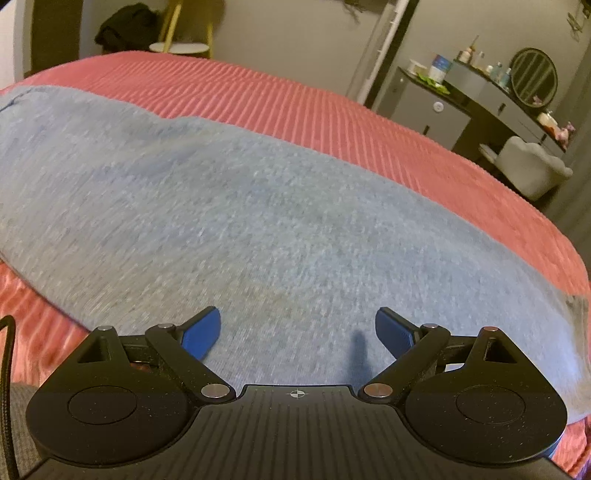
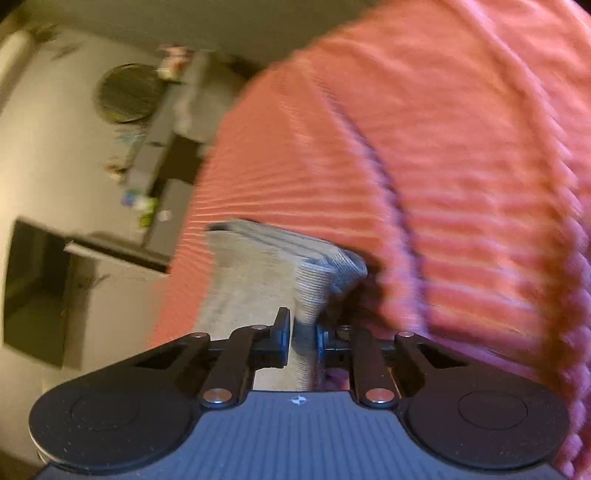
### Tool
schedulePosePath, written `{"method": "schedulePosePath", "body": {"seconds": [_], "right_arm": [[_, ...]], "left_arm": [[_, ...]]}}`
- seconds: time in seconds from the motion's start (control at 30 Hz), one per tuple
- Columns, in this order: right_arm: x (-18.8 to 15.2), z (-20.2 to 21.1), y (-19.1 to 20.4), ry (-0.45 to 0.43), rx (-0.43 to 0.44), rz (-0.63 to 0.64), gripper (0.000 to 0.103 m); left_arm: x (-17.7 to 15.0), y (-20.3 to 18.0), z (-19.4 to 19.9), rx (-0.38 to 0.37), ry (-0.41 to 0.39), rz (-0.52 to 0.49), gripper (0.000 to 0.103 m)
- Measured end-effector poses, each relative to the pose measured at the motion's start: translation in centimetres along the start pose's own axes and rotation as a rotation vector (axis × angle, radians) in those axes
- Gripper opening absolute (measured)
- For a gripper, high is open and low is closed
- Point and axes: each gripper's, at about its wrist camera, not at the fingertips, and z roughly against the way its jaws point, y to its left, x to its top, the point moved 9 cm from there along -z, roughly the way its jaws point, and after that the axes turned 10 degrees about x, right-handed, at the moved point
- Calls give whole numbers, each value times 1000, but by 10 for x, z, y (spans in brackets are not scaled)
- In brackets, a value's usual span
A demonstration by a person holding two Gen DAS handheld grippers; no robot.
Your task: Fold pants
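Pants: grey knit, lay spread flat across the coral ribbed bedspread, reaching from the far left down toward the near right edge of the bed.
Pants, right wrist view: ribbed cuff lifted and bunched, with folded layers stacked just behind it.
Left gripper: hovered low over the grey cloth, blue pads spread wide apart, nothing between them but the fabric lying below; no grip.
Right gripper: jaws drawn almost together, pinching a fold of the ribbed cuff between the black pads; cloth rose straight out of the pinch.
Bedspread, right wrist view: filled the right and upper part, creased in long ridges.
Room behind, left wrist view: grey dresser with bottles and a round mirror at upper right, pale upholstered stool beside it.
Far left: small round white table with yellow legs, dark garment heaped near it.
Sharpness: right wrist view blurred, small dresser items unreadable.
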Motion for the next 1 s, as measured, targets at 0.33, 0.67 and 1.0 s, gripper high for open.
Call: {"method": "schedulePosePath", "body": {"seconds": [0.33,0.67,1.0], "right_arm": [[3,-31,-23,17,-40,-70,49],[7,-25,-13,-40,-59,12,12],[-13,-31,93,-29,-125,478,9]], "left_arm": [[-1,-7,-12,15,-30,-70,95],[3,-5,-19,9,-45,-81,95],[8,2,-19,-33,-39,-19,95]]}}
